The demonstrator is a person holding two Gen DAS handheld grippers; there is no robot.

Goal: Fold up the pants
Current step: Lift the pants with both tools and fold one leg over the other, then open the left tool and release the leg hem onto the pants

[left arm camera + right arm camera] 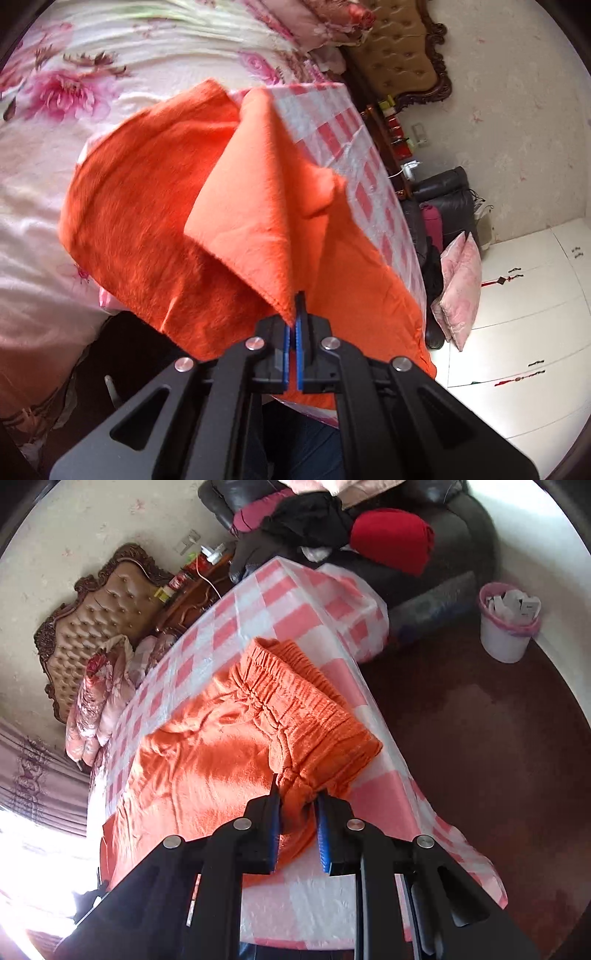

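Observation:
Orange fleece pants (pixel 155 221) lie on a pink-and-white checked cloth (pixel 332 122) spread over a table. In the left wrist view my left gripper (pixel 295 306) is shut on a hem corner of one leg, which rises as a lifted flap (pixel 258 192) over the rest of the fabric. In the right wrist view the elastic waistband (pixel 295 701) lies near the table's right edge. My right gripper (pixel 297 797) is shut on a bunched part of that waistband, the blue pads pressing the thick fabric from both sides. The pants (pixel 207 768) spread away to the left.
A bed with a floral cover (pixel 92 74) and tufted headboard (pixel 96 627) lies beyond the table. A dark sofa with clothes (pixel 369 535), a white bin (pixel 508 627) on dark red floor, pink cushions (pixel 458 288) and white cabinets (pixel 535 314) stand around.

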